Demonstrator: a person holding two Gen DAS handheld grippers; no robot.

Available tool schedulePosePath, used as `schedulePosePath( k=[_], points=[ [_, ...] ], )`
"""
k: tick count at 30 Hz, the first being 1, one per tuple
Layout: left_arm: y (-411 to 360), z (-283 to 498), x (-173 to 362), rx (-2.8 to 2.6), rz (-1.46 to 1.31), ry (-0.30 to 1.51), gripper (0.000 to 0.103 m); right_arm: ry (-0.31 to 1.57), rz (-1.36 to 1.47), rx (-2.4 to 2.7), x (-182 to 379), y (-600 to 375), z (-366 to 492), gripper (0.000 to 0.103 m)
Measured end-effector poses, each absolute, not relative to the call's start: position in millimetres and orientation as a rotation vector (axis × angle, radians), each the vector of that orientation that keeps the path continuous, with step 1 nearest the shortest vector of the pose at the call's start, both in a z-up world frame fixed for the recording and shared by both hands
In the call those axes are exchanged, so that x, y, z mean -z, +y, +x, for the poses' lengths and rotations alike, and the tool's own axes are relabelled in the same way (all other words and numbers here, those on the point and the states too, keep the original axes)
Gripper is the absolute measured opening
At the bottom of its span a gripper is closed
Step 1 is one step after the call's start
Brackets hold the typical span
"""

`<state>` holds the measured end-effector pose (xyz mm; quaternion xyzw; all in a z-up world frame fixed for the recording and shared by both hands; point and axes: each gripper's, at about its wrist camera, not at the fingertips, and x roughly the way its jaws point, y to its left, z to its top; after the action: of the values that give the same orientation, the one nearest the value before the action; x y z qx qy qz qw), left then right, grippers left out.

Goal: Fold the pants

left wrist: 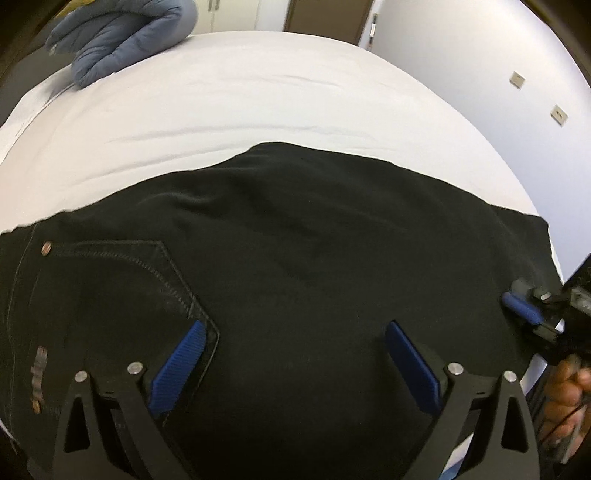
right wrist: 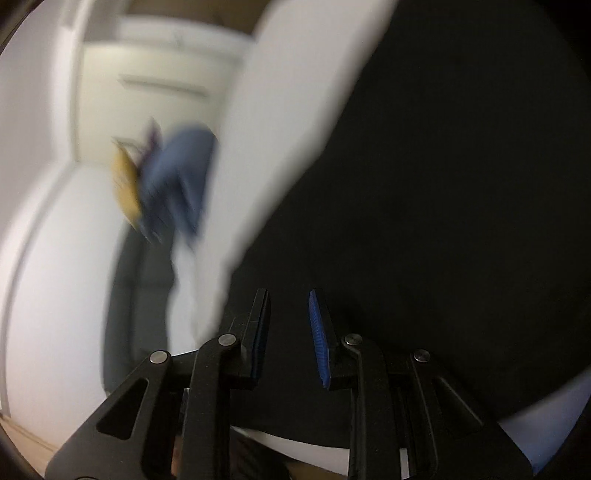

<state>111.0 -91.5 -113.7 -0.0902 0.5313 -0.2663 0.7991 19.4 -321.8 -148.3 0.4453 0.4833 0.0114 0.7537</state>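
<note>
We are in a bedroom, by the look of it. We see a bed [left wrist: 258, 92] under a smooth white sheet taking up most of the left wrist view, with a padded blue jacket [left wrist: 122, 37] heaped at its far corner. Behind it stand pale cupboard doors [left wrist: 229, 14] and a brown door [left wrist: 328, 14], and the white wall [left wrist: 480, 55] carries two small plates [left wrist: 517, 78] (sockets or switches, we cannot tell).
</note>
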Motion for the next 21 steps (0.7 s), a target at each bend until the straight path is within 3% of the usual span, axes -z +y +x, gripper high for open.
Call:
schedulePosePath(
  k=[5, 8, 13, 15, 18, 20, 21],
  points=[
    [-62.4, 118.3, 124.3, 0.565, -0.257, 1.142, 0.094, 0.960, 0.967, 0.083, 137.9, -375.6, 11.9, 0.000],
    [-37.4, 117.8, 128.6, 0.578, -0.277, 1.127, 0.083, 0.842, 1.054, 0.206, 120.1, -439.9, -14.0, 0.000],
    [12.9, 118.7, 140.1, 0.559, -0.339, 1.080, 0.082, 0.724, 1.049, 0.384, 91.5, -517.8, -54.0, 0.000],
    [31.4, 122.0, 144.9, 0.596, -0.397, 1.071, 0.065, 0.708, 0.992, 0.435, 72.2, -525.8, -63.7, 0.000],
    [44.0, 126.8, 147.7, 0.629, -0.453, 1.083, 0.055, 0.685, 1.012, 0.461, 57.7, -531.4, -70.4, 0.005],
    [43.0, 126.5, 137.9, 0.590, -0.424, 1.084, 0.059, 0.691, 1.010, 0.402, 51.9, -511.0, -56.2, 0.005],
    [40.9, 122.3, 129.8, 0.577, -0.407, 1.075, 0.071, 0.715, 0.997, 0.332, 51.1, -492.1, -43.7, 0.005]
  ],
)
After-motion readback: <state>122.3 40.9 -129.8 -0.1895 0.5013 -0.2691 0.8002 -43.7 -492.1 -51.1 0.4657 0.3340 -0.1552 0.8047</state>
